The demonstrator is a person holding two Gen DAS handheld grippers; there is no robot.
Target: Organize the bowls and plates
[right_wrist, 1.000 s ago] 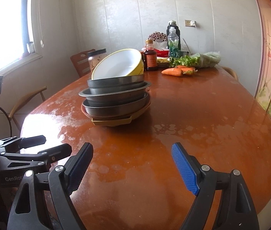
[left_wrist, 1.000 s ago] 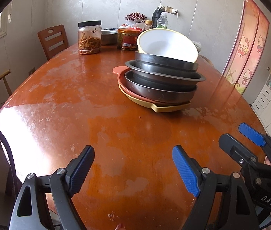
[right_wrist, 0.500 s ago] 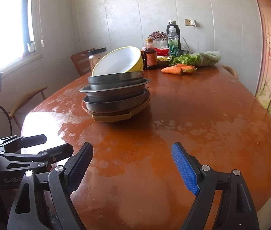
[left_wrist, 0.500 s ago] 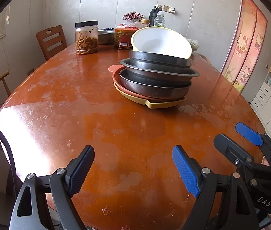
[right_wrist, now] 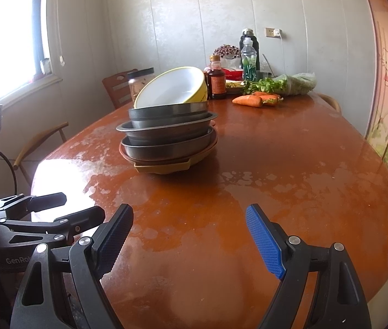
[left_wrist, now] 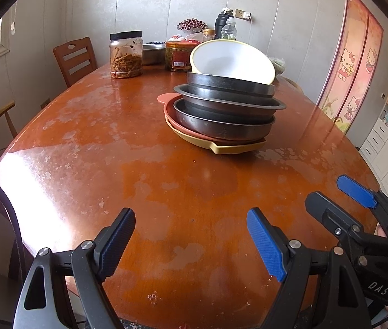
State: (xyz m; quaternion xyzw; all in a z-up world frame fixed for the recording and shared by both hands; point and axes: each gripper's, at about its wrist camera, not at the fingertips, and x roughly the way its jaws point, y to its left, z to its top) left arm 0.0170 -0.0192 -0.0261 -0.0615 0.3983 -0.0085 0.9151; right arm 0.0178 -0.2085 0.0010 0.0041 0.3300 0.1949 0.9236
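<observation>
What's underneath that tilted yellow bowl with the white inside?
The yellow bowl leans in three stacked dark metal pans, which sit on a salmon-pink plate over a mustard-yellow plate. The pans hide both plates' centres and anything between.

- A bowl [left_wrist: 232, 60] is leaning atop stacked pans [left_wrist: 227, 109] on plates [left_wrist: 221, 145], mid-bench [left_wrist: 111, 150].
- Jars [left_wrist: 126, 54] are standing behind the stack.
- Carrots [right_wrist: 257, 100] are lying behind it, rightward.

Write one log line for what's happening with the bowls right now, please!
left gripper: open, empty | right gripper: open, empty | yellow bowl: tilted atop dish stack | table: stack untouched
</observation>
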